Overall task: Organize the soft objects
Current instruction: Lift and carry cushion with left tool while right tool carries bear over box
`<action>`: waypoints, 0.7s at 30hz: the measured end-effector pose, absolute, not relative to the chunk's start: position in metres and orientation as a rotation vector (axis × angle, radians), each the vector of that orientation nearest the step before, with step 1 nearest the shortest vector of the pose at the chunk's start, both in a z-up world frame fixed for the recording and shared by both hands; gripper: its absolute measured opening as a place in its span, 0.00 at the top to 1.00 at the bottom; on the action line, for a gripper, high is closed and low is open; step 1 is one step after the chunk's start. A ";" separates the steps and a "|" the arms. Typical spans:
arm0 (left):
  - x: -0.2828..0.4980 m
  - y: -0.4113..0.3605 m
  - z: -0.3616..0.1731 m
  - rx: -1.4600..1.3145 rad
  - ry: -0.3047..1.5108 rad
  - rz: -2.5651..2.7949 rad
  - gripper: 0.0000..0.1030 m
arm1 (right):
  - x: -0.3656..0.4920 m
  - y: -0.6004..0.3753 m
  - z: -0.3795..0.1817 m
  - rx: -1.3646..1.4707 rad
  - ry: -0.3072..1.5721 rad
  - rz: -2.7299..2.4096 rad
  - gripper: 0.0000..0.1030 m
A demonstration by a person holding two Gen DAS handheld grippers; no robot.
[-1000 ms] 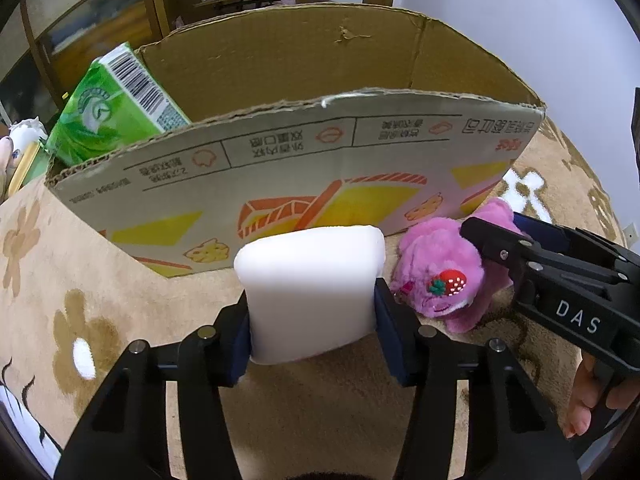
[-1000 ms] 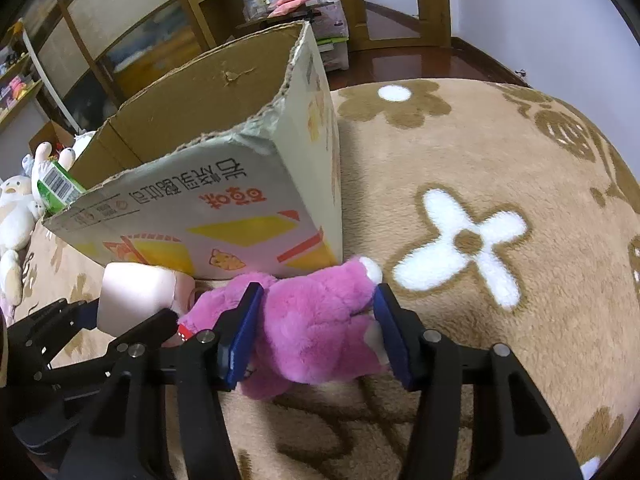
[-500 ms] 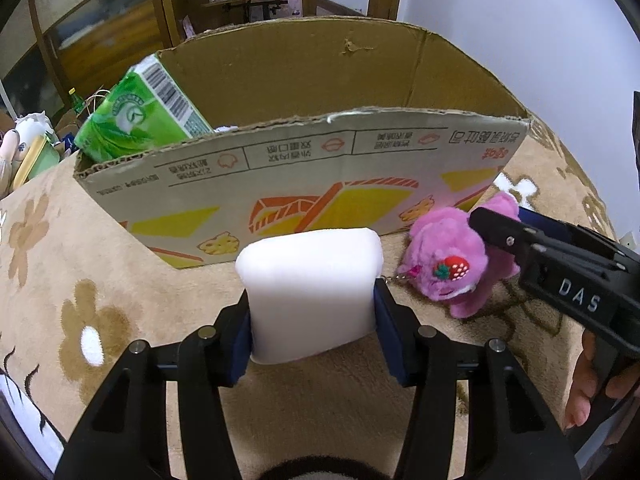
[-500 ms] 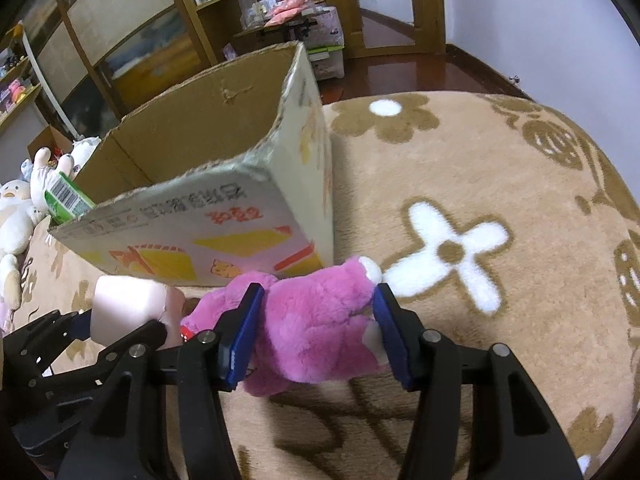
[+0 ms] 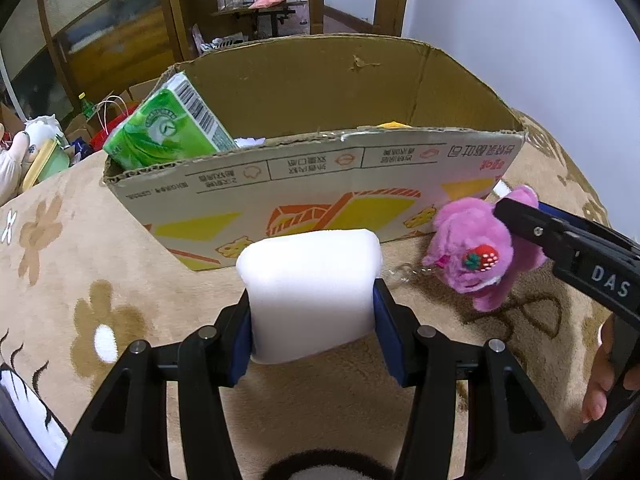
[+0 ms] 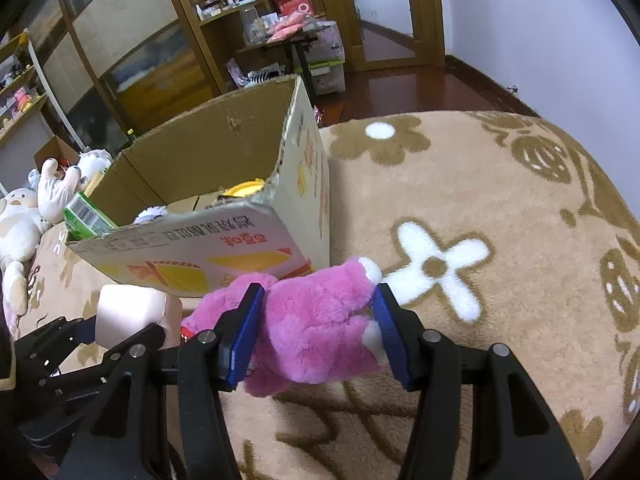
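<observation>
Beige carpet (image 6: 500, 184) patterned with brown and white flowers covers the surface on which everything sits, in a cluttered room with wooden shelving behind. Nearest the left camera, the left gripper (image 5: 312, 316) is clamped on a white foam block (image 5: 310, 294), its blue pads pressing into both sides so the block is held clear of the carpet. Beside it, the right gripper (image 6: 316, 328) is closed around a pink plush toy (image 6: 316, 320), which carries a small strawberry on its front and a metal keyring hanging below; the side of that gripper reads "DAS" in white letters. Just beyond both stands a cardboard box (image 5: 320, 172), open at the top, with a green tissue pack (image 5: 168, 132) leaning in its left corner and something yellow barely showing at the right. The step in hand looks like carrying both soft things up and over the near wall. To do it well, each gripper should rise until its load clears the torn rim, move forward over open floor space inside, then let go low so neither piece bounces out; the foam is light and squashed, so it may spring on release. Printing on the box wall is upside down Chinese text and not readable here; the tissue pack shows a barcode and a round emblem.
</observation>
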State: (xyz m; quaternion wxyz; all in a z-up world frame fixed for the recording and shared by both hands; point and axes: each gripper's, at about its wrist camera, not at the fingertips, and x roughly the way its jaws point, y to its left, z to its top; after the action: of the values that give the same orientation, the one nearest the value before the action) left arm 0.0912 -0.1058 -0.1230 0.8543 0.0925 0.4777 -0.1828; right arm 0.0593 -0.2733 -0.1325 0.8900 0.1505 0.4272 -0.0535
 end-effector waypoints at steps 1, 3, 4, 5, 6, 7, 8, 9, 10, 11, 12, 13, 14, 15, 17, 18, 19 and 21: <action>0.091 -0.106 -0.123 0.194 1.004 -0.382 0.50 | 0.058 -0.274 -0.130 0.313 0.883 -0.112 0.43; 0.090 -0.106 -0.122 0.194 1.000 -0.380 0.50 | 0.055 -0.275 -0.127 0.311 0.877 -0.112 0.43; 0.089 -0.105 -0.120 0.195 0.996 -0.377 0.50 | 0.054 -0.275 -0.125 0.309 0.873 -0.113 0.43; 0.088 -0.103 -0.119 0.195 0.991 -0.376 0.50 | 0.052 -0.275 -0.123 0.306 0.869 -0.115 0.43; 0.086 -0.101 -0.116 0.196 0.983 -0.375 0.50 | 0.050 -0.274 -0.121 0.304 0.865 -0.118 0.43; 0.084 -0.099 -0.112 0.199 0.973 -0.373 0.50 | 0.048 -0.274 -0.119 0.302 0.859 -0.120 0.43; 0.080 -0.098 -0.108 0.203 0.957 -0.371 0.50 | 0.046 -0.274 -0.116 0.300 0.854 -0.122 0.43; 0.079 -0.095 -0.105 0.205 0.946 -0.370 0.50 | 0.044 -0.274 -0.114 0.297 0.848 -0.124 0.43; 0.076 -0.094 -0.101 0.209 0.932 -0.371 0.50 | 0.041 -0.274 -0.111 0.293 0.841 -0.126 0.43; 0.073 -0.093 -0.096 0.212 0.916 -0.371 0.50 | 0.039 -0.274 -0.107 0.289 0.833 -0.127 0.43; 0.068 -0.092 -0.090 0.215 0.894 -0.370 0.50 | 0.036 -0.273 -0.103 0.285 0.824 -0.127 0.43; 0.065 -0.091 -0.084 0.216 0.875 -0.371 0.50 | 0.033 -0.273 -0.097 0.281 0.811 -0.127 0.43; 0.060 -0.090 -0.077 0.217 0.848 -0.373 0.50 | 0.031 -0.272 -0.093 0.279 0.801 -0.125 0.43; 0.057 -0.089 -0.072 0.217 0.829 -0.374 0.50 | 0.028 -0.271 -0.088 0.275 0.790 -0.123 0.43; 0.047 -0.086 -0.056 0.218 0.765 -0.380 0.50 | 0.022 -0.268 -0.076 0.265 0.759 -0.115 0.43; 0.043 -0.086 -0.050 0.217 0.741 -0.382 0.50 | 0.020 -0.268 -0.072 0.260 0.746 -0.112 0.43; 0.040 -0.085 -0.044 0.217 0.719 -0.383 0.50 | 0.018 -0.266 -0.066 0.255 0.733 -0.109 0.43; 0.036 -0.083 -0.031 0.214 0.676 -0.379 0.50 | 0.013 -0.265 -0.054 0.249 0.700 -0.103 0.43</action>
State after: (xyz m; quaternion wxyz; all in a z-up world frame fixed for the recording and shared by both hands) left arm 0.0359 -0.0829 -0.0313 0.9204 0.1040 0.3288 -0.1844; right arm 0.0135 -0.2651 -0.0545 0.9304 0.1215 0.3421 -0.0501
